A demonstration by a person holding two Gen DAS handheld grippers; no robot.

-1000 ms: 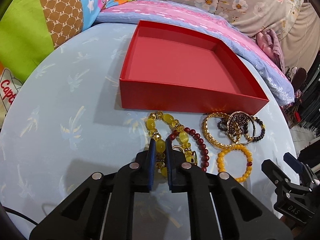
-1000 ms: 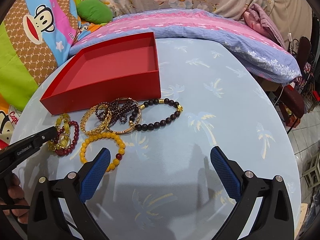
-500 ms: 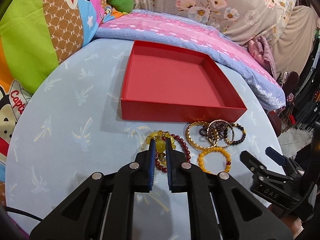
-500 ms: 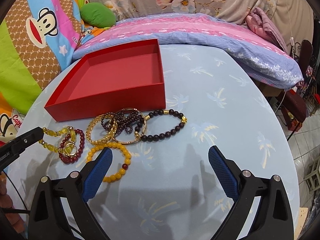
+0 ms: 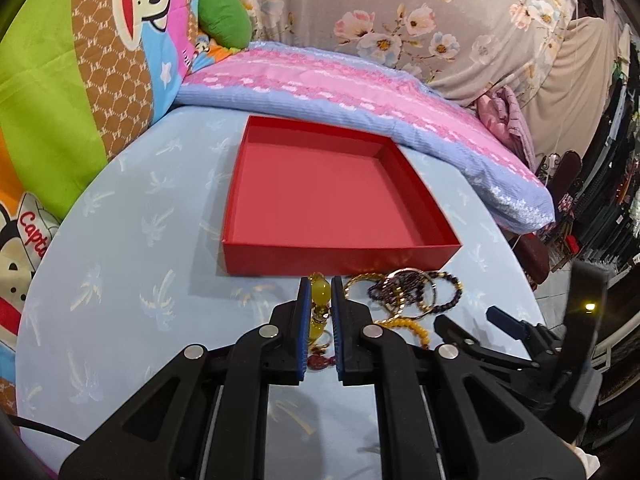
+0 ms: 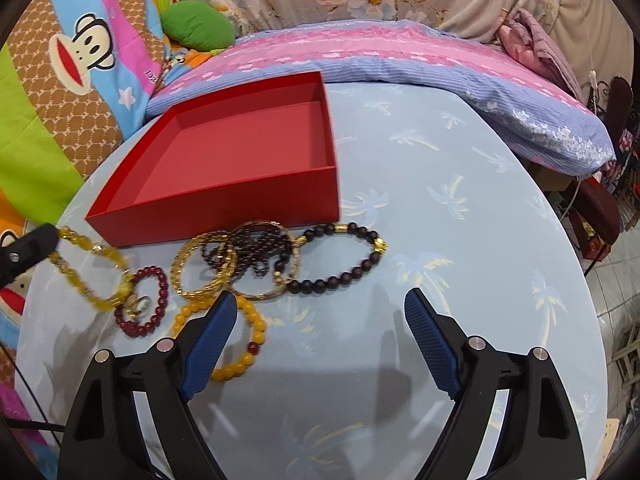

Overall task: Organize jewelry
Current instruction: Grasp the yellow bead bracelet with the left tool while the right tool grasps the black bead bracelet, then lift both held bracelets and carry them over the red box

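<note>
Item: shallow square red cardboard tray (image 5: 416,258), open top, standing on the round table under a pale blue palm-print cloth (image 6: 460,240). Contents: none; its floor is bare in both views.

Item: yellow translucent bead bracelet (image 6: 86,272), pinched between the blue pads of the left gripper (image 5: 319,294), which is closed narrowly on a large bead. It hangs raised just in front of the tray's near wall, apparently with a small gold charm trailing (contact with the red piece below cannot be told).

Items lying loose on the cloth, just before the tray:
- dark red bead bracelet (image 6: 142,306)
- gold chain bangle (image 6: 196,270)
- tangled string of small garnet-coloured beads (image 6: 248,252), overlapped by a thin gold ring bangle (image 6: 280,276)
- black bead bracelet with gold spacers (image 6: 344,258)
- orange-yellow bead bracelet (image 6: 248,344), partly behind a finger.

Right gripper (image 6: 316,340): jaws spread wide, holding nothing, hovering over the cloth near the pile.

Status, by judgement: early. Nothing stowed; one piece in transit; the rest await.
</note>
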